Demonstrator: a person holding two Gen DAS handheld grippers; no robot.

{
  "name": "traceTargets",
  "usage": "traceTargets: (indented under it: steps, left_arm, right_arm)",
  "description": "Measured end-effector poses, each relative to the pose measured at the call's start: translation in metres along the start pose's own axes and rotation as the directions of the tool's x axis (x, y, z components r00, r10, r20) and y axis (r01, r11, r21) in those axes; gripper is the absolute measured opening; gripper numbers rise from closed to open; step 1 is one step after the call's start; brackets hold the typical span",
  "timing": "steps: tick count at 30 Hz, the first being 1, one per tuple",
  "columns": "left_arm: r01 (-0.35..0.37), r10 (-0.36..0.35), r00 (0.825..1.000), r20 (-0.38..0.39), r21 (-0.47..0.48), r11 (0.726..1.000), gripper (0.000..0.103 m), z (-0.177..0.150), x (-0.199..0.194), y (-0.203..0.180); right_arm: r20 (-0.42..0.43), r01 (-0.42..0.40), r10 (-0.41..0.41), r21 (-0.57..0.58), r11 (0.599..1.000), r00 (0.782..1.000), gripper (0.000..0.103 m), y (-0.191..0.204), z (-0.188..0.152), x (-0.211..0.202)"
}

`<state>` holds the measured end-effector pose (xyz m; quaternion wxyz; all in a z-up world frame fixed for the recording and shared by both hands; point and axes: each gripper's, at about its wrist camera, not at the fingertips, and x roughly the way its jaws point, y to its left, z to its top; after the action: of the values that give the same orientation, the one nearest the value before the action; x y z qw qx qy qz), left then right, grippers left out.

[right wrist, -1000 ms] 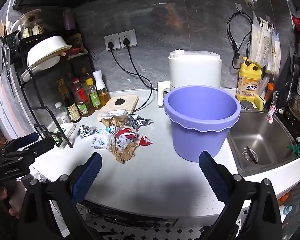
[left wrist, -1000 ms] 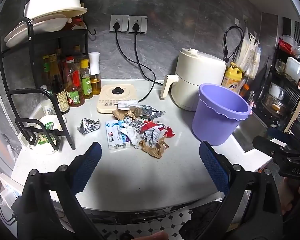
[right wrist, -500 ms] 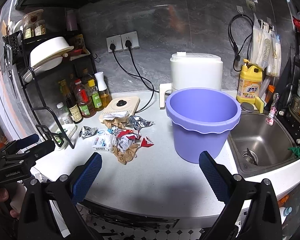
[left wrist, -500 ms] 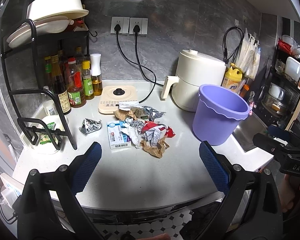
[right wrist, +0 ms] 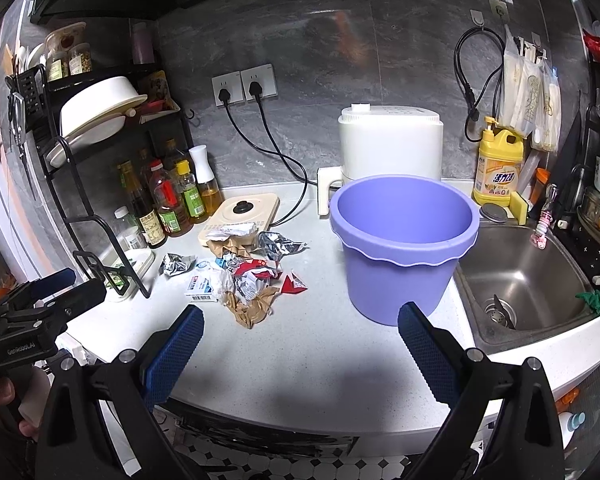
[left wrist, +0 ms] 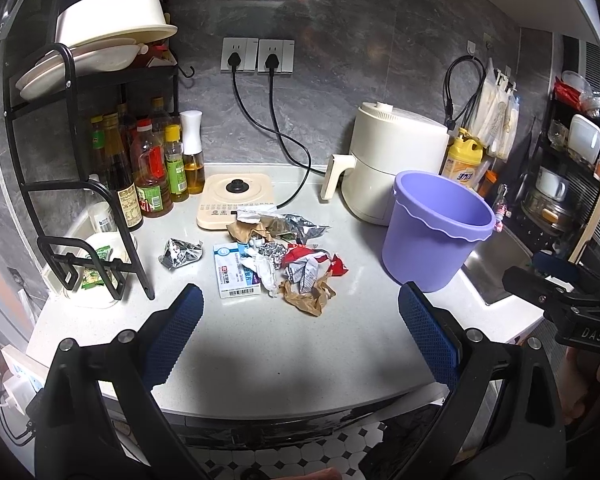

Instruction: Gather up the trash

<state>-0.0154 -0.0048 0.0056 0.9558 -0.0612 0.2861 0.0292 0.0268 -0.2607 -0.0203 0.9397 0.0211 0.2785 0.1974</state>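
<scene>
A pile of trash [left wrist: 277, 256] lies mid-counter: crumpled brown paper [left wrist: 308, 295], a white medicine box [left wrist: 235, 275], red and foil wrappers. A separate foil wrapper [left wrist: 179, 253] lies left of it. The pile also shows in the right wrist view [right wrist: 243, 276]. A purple bucket [left wrist: 436, 228] stands empty to the right, also in the right wrist view [right wrist: 404, 240]. My left gripper [left wrist: 300, 328] is open and empty, held back near the counter's front edge. My right gripper [right wrist: 300, 340] is open and empty in front of the bucket.
A black rack [left wrist: 71, 128] with bowls and sauce bottles stands at the left. A cream cooker plate [left wrist: 235, 198] and air fryer [left wrist: 392, 164] sit behind the trash. A steel sink [right wrist: 520, 276] lies right of the bucket, with a yellow detergent bottle [right wrist: 498, 164] behind.
Both grippers have drifted slightly, so the scene sits a little lower in the frames. Nothing on the counter has moved and both grippers stay open.
</scene>
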Motion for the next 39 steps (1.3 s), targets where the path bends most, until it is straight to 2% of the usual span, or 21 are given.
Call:
traceTargets:
  steps: [19,30,39]
  left_arm:
    - [-0.034,0.034,0.999,0.032,-0.016,0.999,0.097,-0.004,-0.019,-0.017]
    - [-0.039,0.040,0.999,0.026,-0.028,0.999,0.097,-0.002,-0.021,-0.024]
    - [-0.070,0.070,0.998,0.006,-0.025,0.997,0.097,0.001,-0.025,-0.014]
  right_arm:
    - [0.023,-0.027,0.027,-0.012,1.000,0.999,0.095,-0.008,0.002,-0.008]
    - [0.045,-0.026,0.027,-0.021,0.999,0.999,0.095,-0.012,0.006,-0.013]
    - [0.024,-0.043,0.043,0.000,0.999,0.999,0.095,-0.007,0.009,-0.004]
